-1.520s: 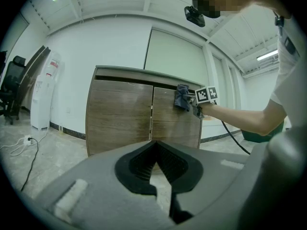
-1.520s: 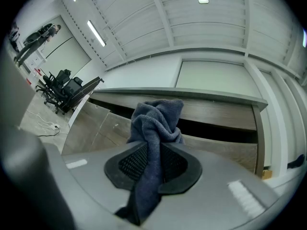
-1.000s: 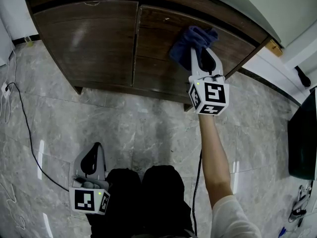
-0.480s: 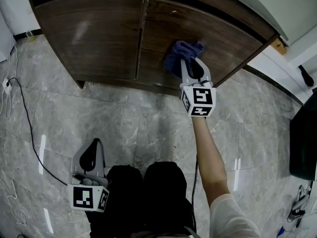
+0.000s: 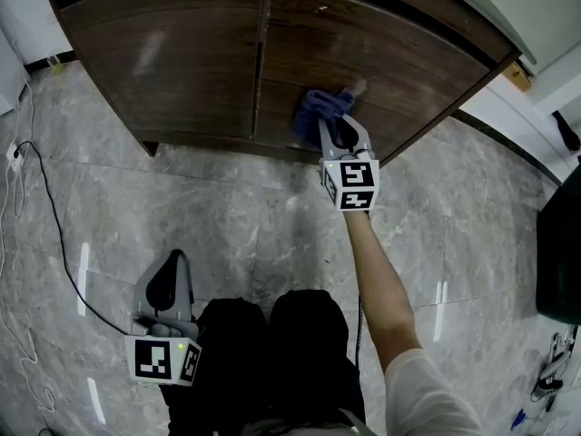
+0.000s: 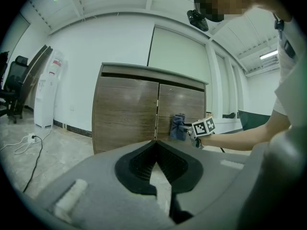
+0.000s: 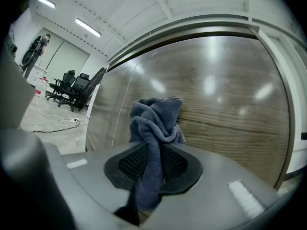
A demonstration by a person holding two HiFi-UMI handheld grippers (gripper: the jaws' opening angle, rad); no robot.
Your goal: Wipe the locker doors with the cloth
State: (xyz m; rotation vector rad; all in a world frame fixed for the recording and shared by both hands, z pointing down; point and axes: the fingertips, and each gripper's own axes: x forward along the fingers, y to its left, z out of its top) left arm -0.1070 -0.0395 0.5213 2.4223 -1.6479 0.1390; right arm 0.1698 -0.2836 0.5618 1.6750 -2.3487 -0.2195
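Head view — right gripper (image 5: 337, 133) at arm's reach, jaws partly apart and clamped on a bunched blue cloth (image 5: 318, 112). The cloth is pressed to the lower part of the right locker door (image 5: 399, 62), near the seam with the left door (image 5: 172, 53). Left gripper (image 5: 171, 275) is low beside the person's knees, over the grey stone floor (image 5: 254, 225). The right gripper's cube (image 5: 351, 185) shows black-and-white square markers.

Left gripper view — jaws drawn together at the tips, nothing between them. The locker (image 6: 129, 109) stands ahead, well apart.

Right gripper view — the cloth runs down between the jaws, gripped. Its bunched end touches the wood-grain door.
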